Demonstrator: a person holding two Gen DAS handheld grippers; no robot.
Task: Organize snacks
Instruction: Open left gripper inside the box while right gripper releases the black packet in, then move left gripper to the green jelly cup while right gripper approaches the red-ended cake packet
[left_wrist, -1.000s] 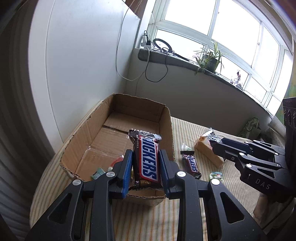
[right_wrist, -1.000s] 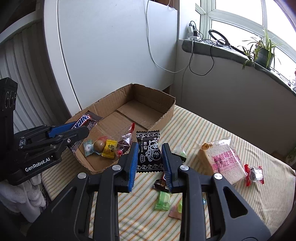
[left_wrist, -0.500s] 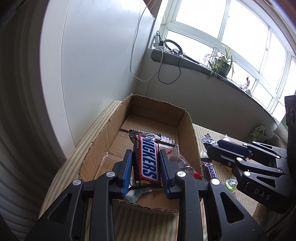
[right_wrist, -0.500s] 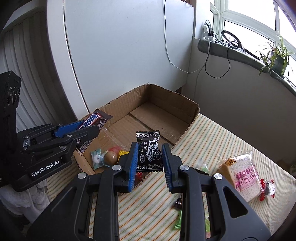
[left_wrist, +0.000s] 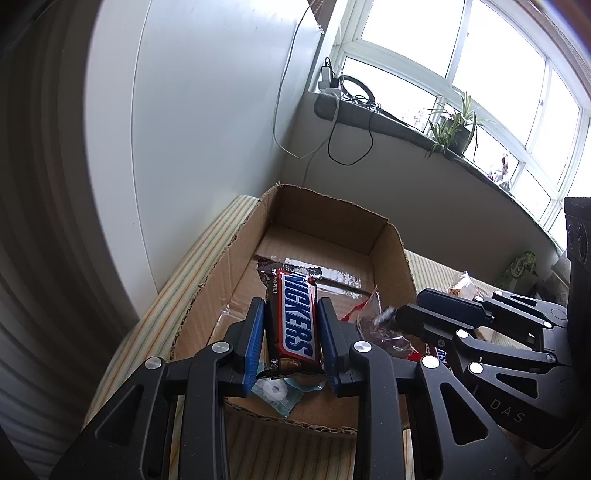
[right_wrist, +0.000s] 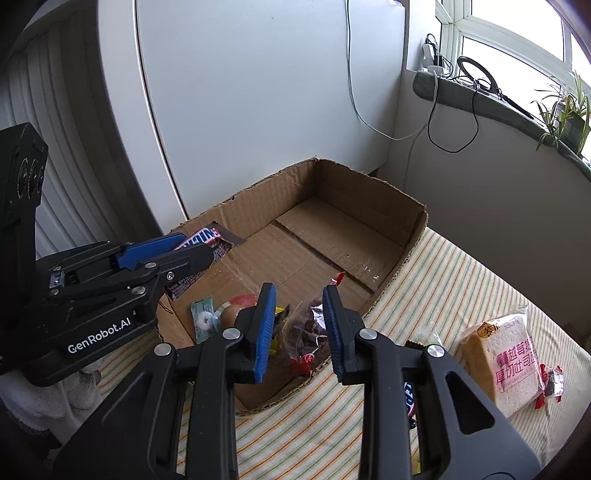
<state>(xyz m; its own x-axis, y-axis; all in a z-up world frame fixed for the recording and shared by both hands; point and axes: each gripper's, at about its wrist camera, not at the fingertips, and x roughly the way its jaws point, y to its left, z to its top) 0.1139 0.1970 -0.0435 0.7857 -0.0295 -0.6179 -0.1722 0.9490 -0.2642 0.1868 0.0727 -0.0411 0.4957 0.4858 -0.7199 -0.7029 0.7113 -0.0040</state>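
My left gripper (left_wrist: 291, 314) is shut on a Snickers bar (left_wrist: 295, 321) and holds it above the near end of the open cardboard box (left_wrist: 391, 266). In the right wrist view the left gripper (right_wrist: 184, 254) with the Snickers bar (right_wrist: 201, 236) hangs over the box's (right_wrist: 413, 236) left wall. My right gripper (right_wrist: 299, 295) is open and empty over the box's near end, above a clear bag of dark sweets (right_wrist: 306, 328). The black packet it held is out of sight.
Small candies (right_wrist: 203, 317) lie in the box's near corner. On the striped cloth (right_wrist: 443, 295) to the right lie a wrapped bread slice (right_wrist: 502, 362), a red sweet (right_wrist: 550, 380) and another Snickers bar (right_wrist: 410, 395). A white wall stands behind the box.
Both grippers moved forward and left over the box. The right gripper opened and the black packet left its fingers. The left gripper still holds the Snickers bar.
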